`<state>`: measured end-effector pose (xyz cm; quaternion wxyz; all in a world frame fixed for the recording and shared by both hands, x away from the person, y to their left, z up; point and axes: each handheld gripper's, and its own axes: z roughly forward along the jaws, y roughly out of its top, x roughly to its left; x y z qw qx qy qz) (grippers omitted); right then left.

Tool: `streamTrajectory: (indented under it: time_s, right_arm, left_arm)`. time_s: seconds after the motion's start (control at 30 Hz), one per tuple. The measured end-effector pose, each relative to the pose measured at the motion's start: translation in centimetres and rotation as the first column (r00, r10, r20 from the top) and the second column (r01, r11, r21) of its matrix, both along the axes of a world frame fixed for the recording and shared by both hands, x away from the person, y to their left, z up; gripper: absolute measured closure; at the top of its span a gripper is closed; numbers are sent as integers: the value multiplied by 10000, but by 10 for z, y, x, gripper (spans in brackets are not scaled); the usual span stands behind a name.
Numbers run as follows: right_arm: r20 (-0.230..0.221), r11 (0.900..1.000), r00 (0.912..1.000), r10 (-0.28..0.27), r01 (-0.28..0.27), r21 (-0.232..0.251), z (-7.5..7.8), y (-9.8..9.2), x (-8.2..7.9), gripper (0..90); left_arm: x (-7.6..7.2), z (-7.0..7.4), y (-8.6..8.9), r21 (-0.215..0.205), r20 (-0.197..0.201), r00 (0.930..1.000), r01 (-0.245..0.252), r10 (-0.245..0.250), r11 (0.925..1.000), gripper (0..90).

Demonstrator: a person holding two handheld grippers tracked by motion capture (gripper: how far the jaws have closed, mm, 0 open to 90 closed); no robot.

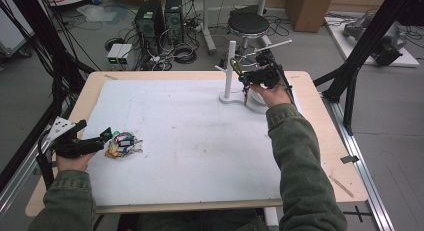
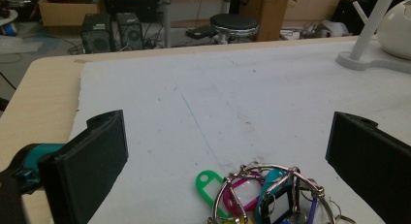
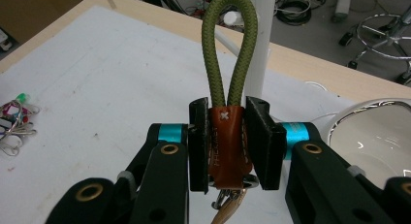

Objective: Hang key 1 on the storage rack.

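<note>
I see a keychain (image 3: 225, 136) with a brown leather sleeve stitched with a pale cross, and an olive-green rope loop (image 3: 228, 44) rising upright from it, clamped between my right gripper's (image 3: 228, 141) fingers (image 3: 264, 141). A metal clasp hangs below the leather. It is held above the desk (image 1: 200, 136) just beside a white peg stand (image 1: 229, 73). Well apart, at the desk's near left, a tangled bunch of coloured key tags (image 1: 121, 143) on metal rings lies flat on the white mat.

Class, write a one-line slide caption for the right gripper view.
Right gripper clamps brown leather keychain, green rope loop upright before white stand.
</note>
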<state>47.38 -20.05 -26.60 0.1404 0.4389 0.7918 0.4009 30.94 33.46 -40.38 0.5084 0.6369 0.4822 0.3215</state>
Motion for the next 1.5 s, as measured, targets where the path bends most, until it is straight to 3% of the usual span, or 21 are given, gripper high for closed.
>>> streamTrajectory:
  time_s: [0.53, 0.73, 1.0, 1.1, 1.23, 1.5]
  right_arm:
    - [-126, 9993, 9992, -374, 374, 1, -11, 7, 12, 714]
    - [-234, 9961, 9959, -877, 878, 25, -17, 12, 16, 708]
    - [-367, 9943, 9937, -1057, 1061, 81, -25, 12, 17, 675]
    - [-369, 9924, 9921, -1196, 1205, 229, -27, 10, 16, 561]
    - [-27, 9915, 9915, -1300, 1300, -37, -23, 10, 12, 397]
    - [-302, 9926, 9923, -1200, 1192, -246, -20, 6, 7, 18]
  left_arm:
    - [0, 0, 0, 1, -9, 10000, 12, -12, 10000, 17]
    - [-1, 0, 0, -11, -4, 10000, 20, -20, 10000, 17]
    - [-1, 0, 0, -23, -30, 10000, 72, -73, 10000, 17]
    - [-1, 0, 0, -42, -31, 10000, 81, -81, 10000, 17]
    - [-1, 0, 0, -13, -59, 9999, 84, -85, 10000, 17]
    - [0, 0, 0, -43, -66, 9999, 88, -88, 10000, 17]
